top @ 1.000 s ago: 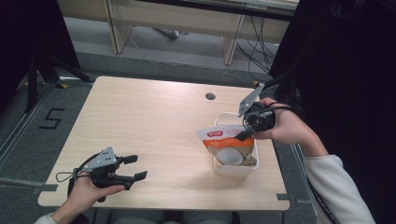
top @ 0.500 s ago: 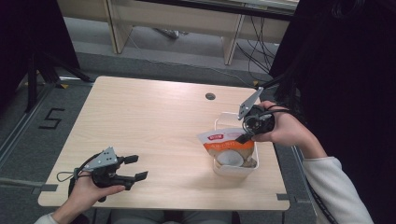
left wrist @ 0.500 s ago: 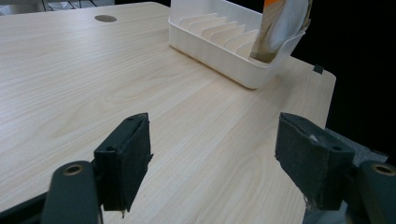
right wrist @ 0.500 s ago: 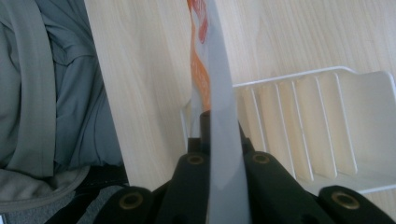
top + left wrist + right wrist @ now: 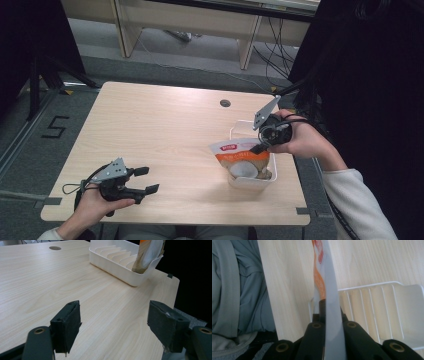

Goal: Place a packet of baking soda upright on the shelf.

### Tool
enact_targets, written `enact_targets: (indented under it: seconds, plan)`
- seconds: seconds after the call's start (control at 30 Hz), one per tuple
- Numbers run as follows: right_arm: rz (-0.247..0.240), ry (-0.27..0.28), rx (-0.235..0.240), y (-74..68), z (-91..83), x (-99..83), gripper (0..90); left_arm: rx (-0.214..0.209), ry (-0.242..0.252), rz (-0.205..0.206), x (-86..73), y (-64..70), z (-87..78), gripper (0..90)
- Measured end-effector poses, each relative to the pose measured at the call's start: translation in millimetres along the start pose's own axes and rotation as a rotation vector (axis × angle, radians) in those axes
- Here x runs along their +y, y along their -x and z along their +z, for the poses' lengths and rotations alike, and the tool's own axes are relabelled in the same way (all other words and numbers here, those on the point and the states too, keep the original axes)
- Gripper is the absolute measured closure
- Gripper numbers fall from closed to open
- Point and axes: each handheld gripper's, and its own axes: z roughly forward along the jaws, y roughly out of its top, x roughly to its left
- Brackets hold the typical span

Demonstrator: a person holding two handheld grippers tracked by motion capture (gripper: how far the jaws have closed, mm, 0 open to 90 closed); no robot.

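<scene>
Lower now than a second ago, the orange snack pouch (image 5: 242, 159) sinks upright into the white slotted tray (image 5: 250, 182) near the bench's (image 5: 165, 130) right edge. Right gripper (image 5: 258, 148) stays clamped on its top edge; release looks close. Left gripper (image 5: 146, 180) rests wide open, empty, well apart.

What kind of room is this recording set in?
Probably a lab or office workspace: a light wooden desk with a round cable hole, loose black cables under a bench behind, grey carpet floor.
</scene>
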Motion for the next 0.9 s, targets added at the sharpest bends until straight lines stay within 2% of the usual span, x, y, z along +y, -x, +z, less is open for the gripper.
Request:
enact_targets:
  seconds: [0.03,0.07,0.1,0.17,0.3,0.33,0.37,0.43,0.47,0.5,0.57,0.6,0.63,0.7,0.77,0.83,0.87,0.9]
  plan:
    - [-0.020,0.009,0.007,0.4,0.5,0.4,90.0,0.001,0.000,-0.002,-0.1,0.1,0.3,26.2]
    - [0.011,0.000,-0.002,-2.2,-0.8,0.9,90.0,0.006,-0.003,0.004,0.1,-0.1,0.2,26.2]
    - [-0.019,0.008,0.000,-1.5,-0.5,2.0,90.0,0.003,-0.006,0.026,0.6,-1.3,0.0,26.2]
    - [-0.015,0.011,0.003,-1.1,-0.9,2.7,90.0,0.001,-0.001,-0.001,-0.1,0.2,-0.1,26.1]
    - [-0.012,0.013,0.002,2.0,-0.3,1.2,90.0,0.002,-0.004,0.018,0.3,-0.8,-1.1,26.1]
    - [0.012,0.009,-0.004,1.3,0.0,0.2,90.0,0.002,-0.005,0.019,0.3,-0.6,-1.1,26.2]
    - [-0.009,0.012,0.000,2.6,1.0,-0.5,90.0,0.001,-0.006,0.022,0.4,-0.6,-1.2,26.2]
    - [0.017,0.008,-0.007,1.2,0.3,-2.6,90.0,-0.001,-0.003,0.017,0.4,0.2,-0.7,26.2]
    - [-0.012,0.006,-0.006,3.0,0.9,-3.5,90.0,-0.001,-0.002,0.016,0.4,0.5,-0.4,26.2]
    - [0.015,-0.013,-0.012,1.6,0.1,-4.9,90.0,0.002,-0.008,0.019,0.7,0.5,-0.6,26.2]
    - [0.014,-0.030,-0.020,2.1,0.1,-9.1,90.0,0.000,0.001,-0.002,-0.2,1.2,0.5,26.2]
    - [-0.005,-0.030,-0.017,3.6,0.6,-11.2,90.0,0.002,0.000,-0.005,-0.2,1.3,0.4,26.2]
    - [0.010,-0.036,-0.022,3.7,0.5,-13.7,90.0,0.000,0.002,-0.005,-0.2,1.3,0.5,26.2]
    - [0.011,-0.047,-0.021,4.9,0.9,-18.2,90.0,0.008,-0.007,-0.003,0.1,1.7,-0.5,26.2]
    - [0.014,-0.057,-0.023,5.4,0.8,-21.9,90.0,-0.003,-0.003,-0.007,-0.4,1.0,0.2,26.1]
    - [0.026,-0.065,-0.022,5.5,1.2,-24.5,90.0,-0.003,-0.004,-0.004,-0.4,0.5,0.3,26.1]
    - [0.031,-0.070,-0.030,5.3,2.0,-25.4,90.0,-0.001,-0.009,0.025,0.3,-0.7,0.0,26.1]
    - [0.039,-0.079,-0.036,5.2,2.6,-26.5,90.0,-0.001,-0.008,0.019,0.0,-0.3,0.2,26.1]
